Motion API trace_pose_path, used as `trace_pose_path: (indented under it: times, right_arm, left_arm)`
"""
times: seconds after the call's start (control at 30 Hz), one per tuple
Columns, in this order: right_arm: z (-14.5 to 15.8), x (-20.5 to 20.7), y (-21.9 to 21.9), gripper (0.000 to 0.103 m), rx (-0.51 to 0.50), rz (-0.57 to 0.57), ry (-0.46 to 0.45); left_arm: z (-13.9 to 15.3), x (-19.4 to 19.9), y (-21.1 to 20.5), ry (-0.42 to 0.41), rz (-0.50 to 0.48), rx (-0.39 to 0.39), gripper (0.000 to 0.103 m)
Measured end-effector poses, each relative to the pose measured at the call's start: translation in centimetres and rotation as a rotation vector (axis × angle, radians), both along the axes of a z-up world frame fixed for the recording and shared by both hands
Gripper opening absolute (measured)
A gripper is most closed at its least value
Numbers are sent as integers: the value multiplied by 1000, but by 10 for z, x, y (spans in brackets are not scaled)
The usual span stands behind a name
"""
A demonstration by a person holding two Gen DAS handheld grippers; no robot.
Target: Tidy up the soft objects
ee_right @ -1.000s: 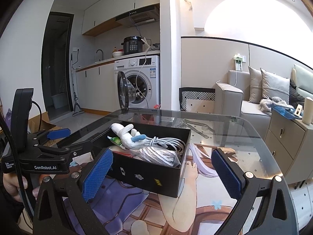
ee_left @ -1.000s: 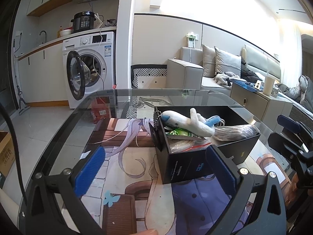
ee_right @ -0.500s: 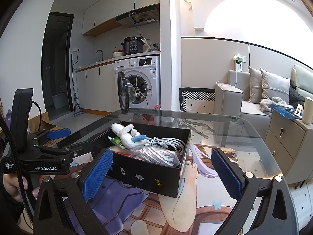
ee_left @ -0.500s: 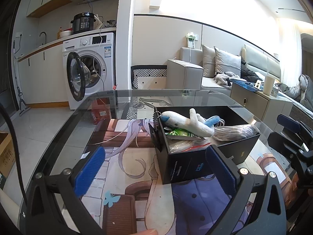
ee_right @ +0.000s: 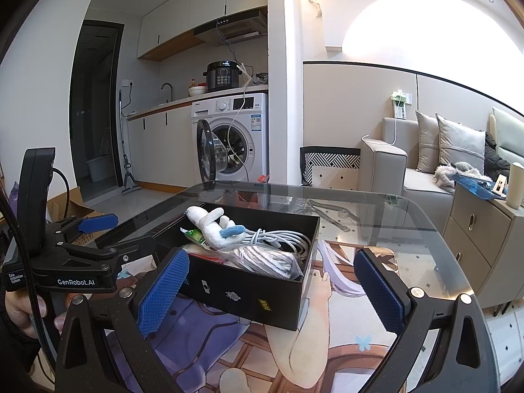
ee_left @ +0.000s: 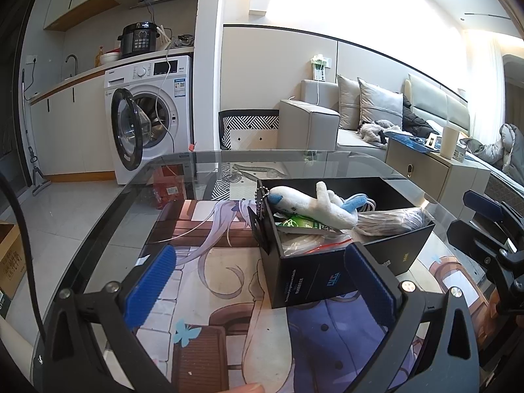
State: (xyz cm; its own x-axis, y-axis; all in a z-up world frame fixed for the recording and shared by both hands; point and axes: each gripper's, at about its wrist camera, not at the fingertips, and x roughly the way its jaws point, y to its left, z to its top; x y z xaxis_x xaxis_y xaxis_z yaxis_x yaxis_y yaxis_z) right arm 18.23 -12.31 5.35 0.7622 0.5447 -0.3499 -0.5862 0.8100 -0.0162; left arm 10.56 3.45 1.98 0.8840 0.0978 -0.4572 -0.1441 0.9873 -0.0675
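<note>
A black box (ee_left: 314,281) stands on the glass table; it also shows in the right wrist view (ee_right: 249,291). In it lie a white plush airplane with blue tips (ee_left: 314,208) (ee_right: 213,226), a green packet (ee_left: 301,222), a coiled grey cable (ee_right: 281,240) and a bagged grey bundle (ee_left: 393,222) (ee_right: 271,258). My left gripper (ee_left: 258,285) is open and empty, in front of the box's near left corner. My right gripper (ee_right: 270,291) is open and empty, in front of the box's near side. Each gripper shows at the edge of the other's view.
The glass table (ee_left: 124,203) is covered by an illustrated mat (ee_left: 209,262). Beyond it stand a washing machine with its door open (ee_left: 147,118), a sofa (ee_left: 327,121) and a side cabinet (ee_left: 422,170). A cardboard box (ee_left: 9,262) sits on the floor at left.
</note>
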Motion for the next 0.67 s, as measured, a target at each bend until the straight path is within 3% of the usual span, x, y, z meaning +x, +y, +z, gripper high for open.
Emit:
trace_pose_path:
  times: [0.67]
  right_arm:
    - [0, 0, 0, 102, 1, 0, -1]
  left_arm:
    - [1, 1, -1, -3, -1, -1, 103]
